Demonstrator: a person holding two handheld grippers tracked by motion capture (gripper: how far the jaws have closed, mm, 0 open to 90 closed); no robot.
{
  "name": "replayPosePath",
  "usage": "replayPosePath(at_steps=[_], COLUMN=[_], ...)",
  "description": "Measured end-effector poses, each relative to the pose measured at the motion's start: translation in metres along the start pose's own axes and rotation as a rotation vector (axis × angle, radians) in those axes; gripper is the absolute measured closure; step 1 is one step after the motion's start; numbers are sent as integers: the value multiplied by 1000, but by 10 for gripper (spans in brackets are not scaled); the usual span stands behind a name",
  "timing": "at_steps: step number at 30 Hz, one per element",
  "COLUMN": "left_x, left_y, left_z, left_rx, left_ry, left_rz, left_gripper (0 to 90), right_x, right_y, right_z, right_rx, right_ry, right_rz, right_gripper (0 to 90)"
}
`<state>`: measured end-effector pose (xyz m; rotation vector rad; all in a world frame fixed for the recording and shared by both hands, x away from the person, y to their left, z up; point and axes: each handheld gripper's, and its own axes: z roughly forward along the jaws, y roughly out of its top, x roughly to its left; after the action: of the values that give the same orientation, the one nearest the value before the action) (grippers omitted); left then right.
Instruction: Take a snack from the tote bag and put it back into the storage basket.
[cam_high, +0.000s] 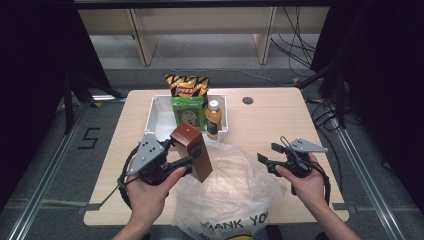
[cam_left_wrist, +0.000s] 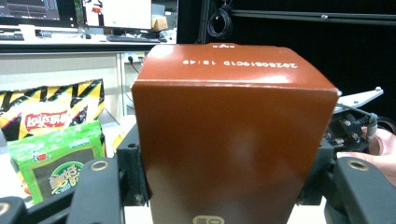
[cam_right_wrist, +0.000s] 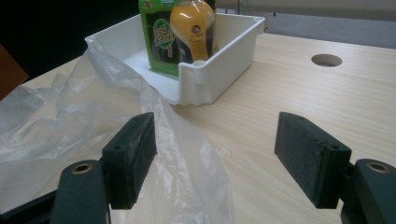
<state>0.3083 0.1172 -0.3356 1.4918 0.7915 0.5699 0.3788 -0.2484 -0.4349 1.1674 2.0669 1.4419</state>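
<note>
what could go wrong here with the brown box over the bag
The brown box is pinched tilted in the left gripper, so it may slip or twist as it goes down. The plastic bag lies slack and crumpled on the table, and the right gripper stands open without holding its edge, so the box could land on the film rather than inside.

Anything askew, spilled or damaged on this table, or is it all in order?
Nothing looks spilled or damaged. The brown carton is tilted only because the left gripper holds it above the plastic bag. The bottle and green packet stand upright in the white tray. The right gripper is open.
</note>
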Motion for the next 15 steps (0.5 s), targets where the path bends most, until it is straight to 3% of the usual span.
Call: replayPosePath(at_steps=[2, 6, 7, 11, 15], left_x=[0, 1, 2, 4, 7], left_y=[1, 4, 4, 7, 10], left_z=[0, -1, -1, -2, -3], left_rx=[0, -7, -5, -14, -20], left_ry=[2, 7, 8, 14, 22], left_rz=[0, 0, 4, -2, -4], left_gripper=[373, 373, 373, 373, 373], right_x=[-1, -1, 0, -1, -1], right_y=[-1, 0, 0, -1, -1], right_z=[0, 0, 0, 0, 0], right_rx=[5, 4, 1, 5, 4], right_ry=[9, 8, 1, 10, 8], right_rz=[-27, -25, 2, -27, -22], right_gripper=[299, 299, 299, 299, 299])
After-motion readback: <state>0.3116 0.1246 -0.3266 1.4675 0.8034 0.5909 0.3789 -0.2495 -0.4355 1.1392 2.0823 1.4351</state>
